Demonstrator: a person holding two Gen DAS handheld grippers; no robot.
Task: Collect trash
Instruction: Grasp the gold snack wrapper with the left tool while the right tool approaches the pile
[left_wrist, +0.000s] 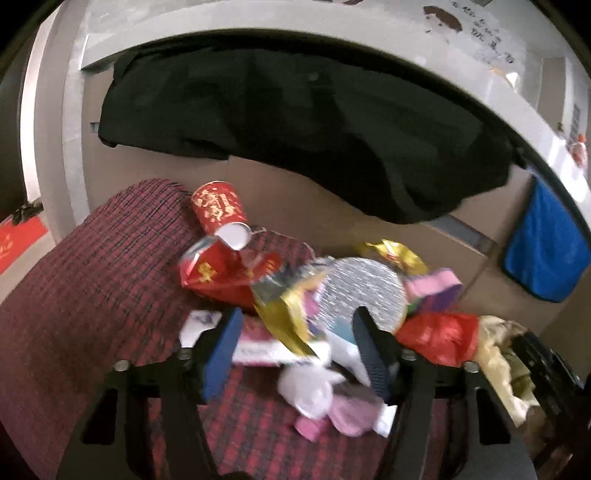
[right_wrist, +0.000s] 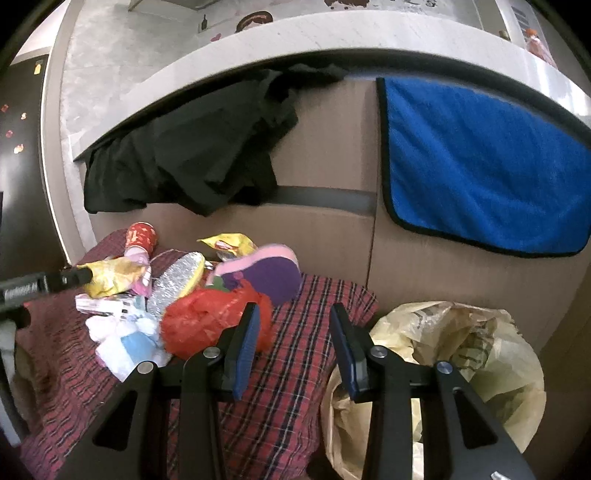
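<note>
A heap of trash lies on a red plaid cloth (left_wrist: 92, 295): a red paper cup (left_wrist: 218, 210) on its side, a red packet (left_wrist: 221, 273), a silver foil disc (left_wrist: 362, 291), a gold wrapper (left_wrist: 284, 317), white tissue (left_wrist: 314, 391) and a red plastic bag (left_wrist: 439, 336). My left gripper (left_wrist: 295, 332) stands open astride the gold wrapper and a white box, and its pads do not press on them. My right gripper (right_wrist: 295, 325) is open over bare plaid, with the red plastic bag (right_wrist: 207, 321) just to its left. A pink and purple sponge (right_wrist: 266, 273) lies behind.
A beige plastic bag (right_wrist: 461, 350) gapes open beside the cloth's right edge. Behind the heap stands a brown panel with a black garment (right_wrist: 184, 158) and a blue towel (right_wrist: 480, 166) hanging from a grey counter edge (right_wrist: 258, 44).
</note>
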